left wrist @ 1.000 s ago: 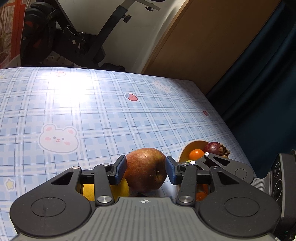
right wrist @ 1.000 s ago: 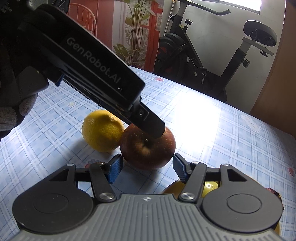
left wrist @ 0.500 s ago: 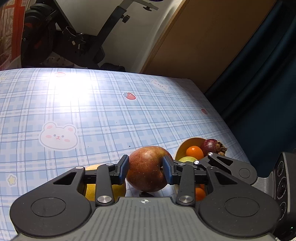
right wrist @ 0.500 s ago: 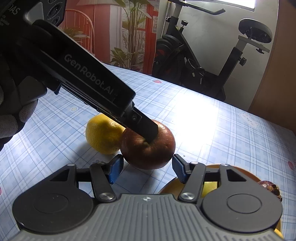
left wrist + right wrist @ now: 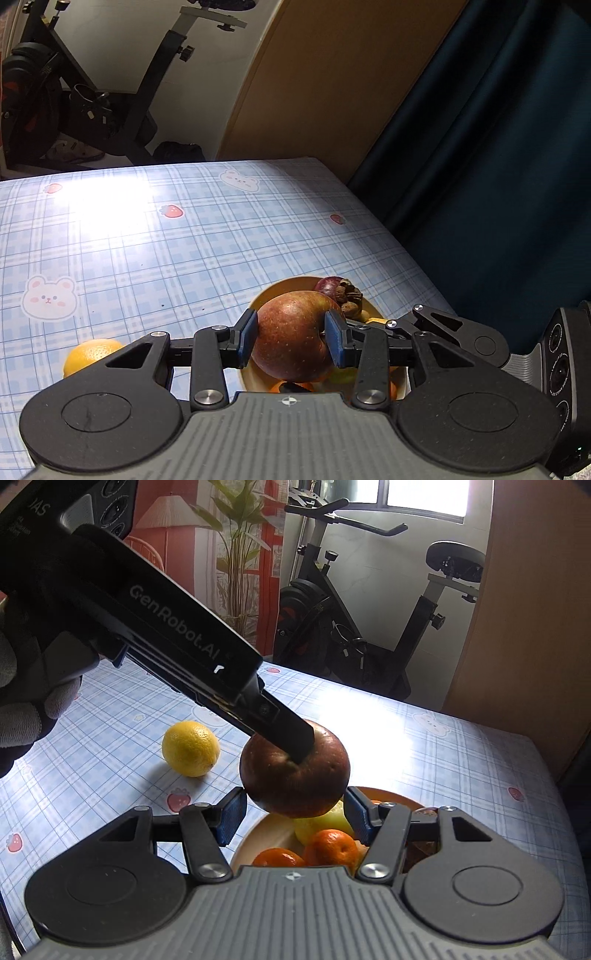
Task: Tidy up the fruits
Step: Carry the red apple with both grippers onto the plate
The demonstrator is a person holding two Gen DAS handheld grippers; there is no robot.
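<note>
Left-wrist view shows the left gripper [image 5: 290, 338] clenched on a red apple [image 5: 291, 334], one blue pad pressed to each side of it. Its jaws have just been closing on the fruit. The apple hangs clear of the blue checked table [image 5: 147, 240], above the near rim of an orange bowl [image 5: 267, 295] that sits close to the table's right edge. At the bowl's far side lies a dark purple mangosteen [image 5: 328, 286] with dry brown leaves.

From the right wrist, the right gripper [image 5: 293, 818] stands parted with nothing between its pads; the apple is just beyond and above its fingertips. In the bowl below lie tangerines [image 5: 330, 845] and a pale green fruit [image 5: 325, 825]. A lemon [image 5: 191, 748] rests alone on the table, left of the bowl and apart from it. A gloved hand [image 5: 26, 686] holds the left gripper's black body at the upper left. An exercise bike [image 5: 369, 627] stands beyond the table's far edge.
</note>
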